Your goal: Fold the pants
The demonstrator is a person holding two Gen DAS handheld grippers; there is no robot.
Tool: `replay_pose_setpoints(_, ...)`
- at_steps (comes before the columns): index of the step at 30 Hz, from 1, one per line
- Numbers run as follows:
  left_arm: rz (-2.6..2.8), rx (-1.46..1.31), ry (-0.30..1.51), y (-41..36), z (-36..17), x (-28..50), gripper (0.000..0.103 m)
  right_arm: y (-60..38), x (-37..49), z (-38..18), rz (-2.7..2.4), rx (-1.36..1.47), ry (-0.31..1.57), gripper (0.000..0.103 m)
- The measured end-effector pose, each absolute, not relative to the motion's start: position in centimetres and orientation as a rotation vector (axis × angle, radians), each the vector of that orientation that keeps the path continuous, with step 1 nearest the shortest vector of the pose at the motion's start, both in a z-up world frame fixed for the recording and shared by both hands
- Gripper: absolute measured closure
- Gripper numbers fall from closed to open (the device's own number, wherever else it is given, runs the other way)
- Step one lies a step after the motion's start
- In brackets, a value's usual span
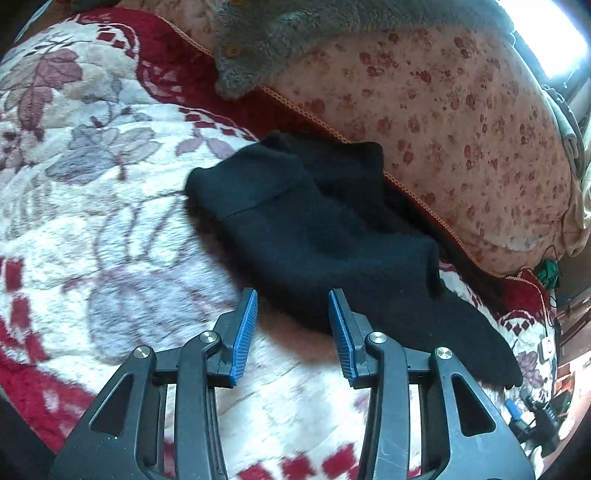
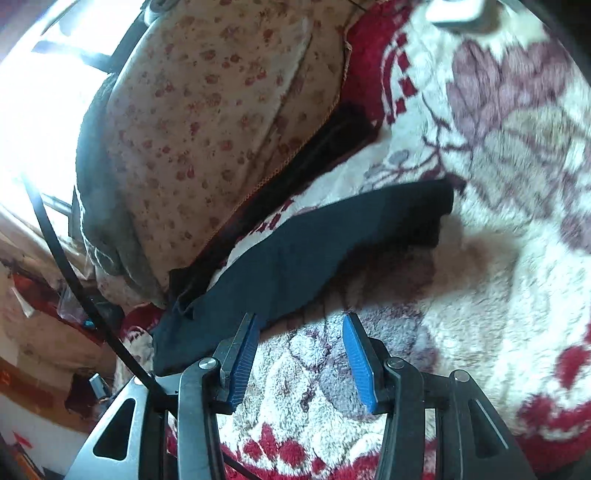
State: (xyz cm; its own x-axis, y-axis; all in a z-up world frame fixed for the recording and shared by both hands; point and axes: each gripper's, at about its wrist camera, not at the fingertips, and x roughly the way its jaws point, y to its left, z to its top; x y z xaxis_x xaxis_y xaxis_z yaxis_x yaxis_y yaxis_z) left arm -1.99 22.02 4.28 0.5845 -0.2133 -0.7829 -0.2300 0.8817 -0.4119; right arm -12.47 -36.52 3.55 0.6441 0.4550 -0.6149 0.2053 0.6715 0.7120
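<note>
The black pants lie loosely bunched on a white and red floral blanket, next to a floral cushion. My left gripper is open and empty, its blue pads just above the near edge of the pants. In the right wrist view the pants stretch from lower left to the upper middle. My right gripper is open and empty, just short of the near edge of the pants, its left pad over the cloth.
A pink floral cushion lies behind the pants, with a grey fleece garment on top. The cushion also shows in the right wrist view. Cables and small items lie past the blanket's right edge.
</note>
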Motion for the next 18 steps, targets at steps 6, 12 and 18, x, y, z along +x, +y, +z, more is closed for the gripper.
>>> replay_pose_setpoints(6, 0.051, -0.548, 0.976, 21.6, 3.2, 0.5, 0.061, -38.8, -12.1, 1.8, 0.099, 0.957, 0.812, 0.055)
replay_pose_setpoints(12, 0.078, -0.630, 0.987, 21.6, 2.5, 2.8, 0.051, -40.0, -9.2, 0.6, 0.094, 1.040, 0.751, 0.056)
replay_pose_setpoints(18, 0.068, -0.569, 0.996, 21.4, 3.0, 3.6, 0.095, -39.4, -7.0, 1.5, 0.198, 1.018, 0.671, 0.095)
